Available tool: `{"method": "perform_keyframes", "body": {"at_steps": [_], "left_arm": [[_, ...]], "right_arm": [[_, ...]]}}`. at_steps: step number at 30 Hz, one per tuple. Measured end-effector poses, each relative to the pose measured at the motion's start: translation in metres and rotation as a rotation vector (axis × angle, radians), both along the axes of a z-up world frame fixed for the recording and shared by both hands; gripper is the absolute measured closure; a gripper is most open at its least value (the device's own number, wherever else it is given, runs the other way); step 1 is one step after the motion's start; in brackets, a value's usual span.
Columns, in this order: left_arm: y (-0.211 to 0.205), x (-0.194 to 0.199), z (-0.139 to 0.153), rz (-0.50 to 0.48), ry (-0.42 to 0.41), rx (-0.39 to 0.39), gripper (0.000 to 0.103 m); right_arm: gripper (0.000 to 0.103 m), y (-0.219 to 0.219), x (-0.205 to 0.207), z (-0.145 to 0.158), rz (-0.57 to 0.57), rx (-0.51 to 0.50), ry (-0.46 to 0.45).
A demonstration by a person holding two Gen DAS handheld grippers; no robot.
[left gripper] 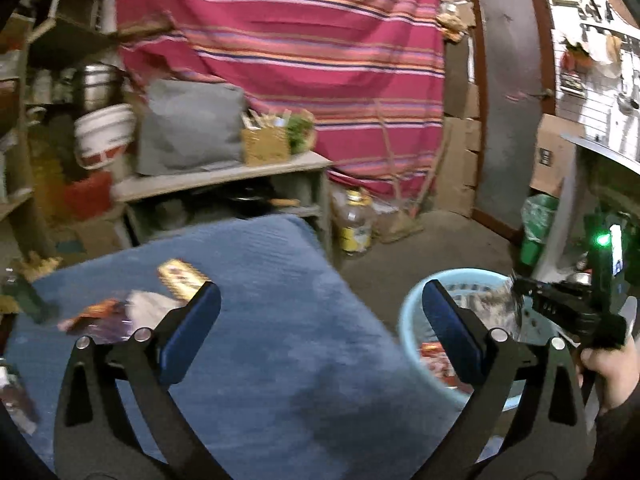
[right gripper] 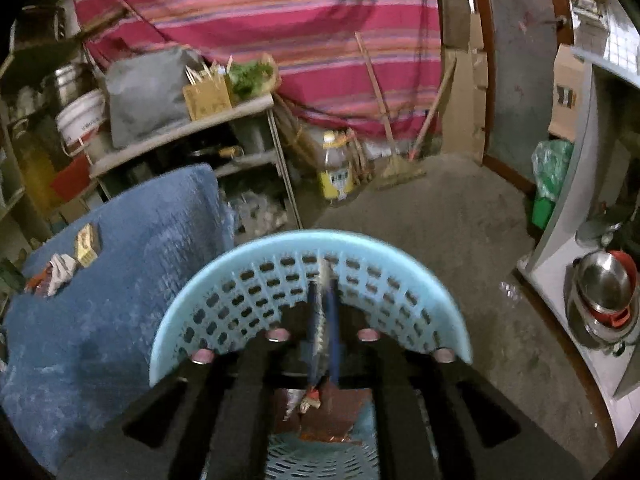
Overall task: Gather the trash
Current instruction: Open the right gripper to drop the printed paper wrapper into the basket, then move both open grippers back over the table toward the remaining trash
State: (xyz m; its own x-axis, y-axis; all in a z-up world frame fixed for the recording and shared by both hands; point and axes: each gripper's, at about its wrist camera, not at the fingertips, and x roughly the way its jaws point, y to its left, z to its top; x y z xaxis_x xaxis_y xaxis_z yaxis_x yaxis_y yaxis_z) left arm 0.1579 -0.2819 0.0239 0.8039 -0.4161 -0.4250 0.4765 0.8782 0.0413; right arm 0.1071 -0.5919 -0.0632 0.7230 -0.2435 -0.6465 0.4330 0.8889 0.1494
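Observation:
My left gripper (left gripper: 320,300) is open and empty above the blue cloth-covered table (left gripper: 260,340). Several wrappers (left gripper: 104,316) and a small yellow box (left gripper: 180,280) lie on the cloth at its left. My right gripper (right gripper: 324,304) is shut on a thin silvery wrapper (right gripper: 320,320) and holds it over the light blue perforated basket (right gripper: 312,248). In the left wrist view the right gripper (left gripper: 520,300) hangs over the basket (left gripper: 412,320) with the crumpled wrapper (left gripper: 502,304) in it. A red wrapper (right gripper: 328,416) lies on the basket's bottom.
A low shelf (left gripper: 224,176) with a grey bag and a box stands behind the table. A bottle (left gripper: 354,220) and a broom stand on the floor by the striped curtain. A green bin (left gripper: 538,220) and steel pots (right gripper: 604,292) are at the right.

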Motion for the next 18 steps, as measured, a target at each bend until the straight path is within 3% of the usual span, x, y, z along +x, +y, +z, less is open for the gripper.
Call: {"method": "perform_keyframes", "body": {"at_steps": [1,2,6,11,18], "left_arm": [[0.012,0.0,0.003,0.022,-0.012,0.0,0.006],[0.023,0.001,0.005,0.041,-0.019,-0.002,0.006],[0.064,0.01,0.01,0.109,-0.027,-0.012,0.006],[0.112,0.017,0.013,0.174,-0.035,-0.034,0.006],[0.157,0.025,0.007,0.239,-0.036,-0.045,0.005]], "right_arm": [[0.041,0.001,0.002,-0.003,-0.006,0.004,0.009],[0.031,0.004,0.005,-0.006,-0.013,0.0,0.014],[0.029,0.017,0.015,-0.008,-0.023,-0.034,0.046],[0.017,0.048,0.017,0.014,0.004,-0.05,-0.024],[0.008,0.108,0.028,0.046,0.076,-0.111,-0.105]]}}
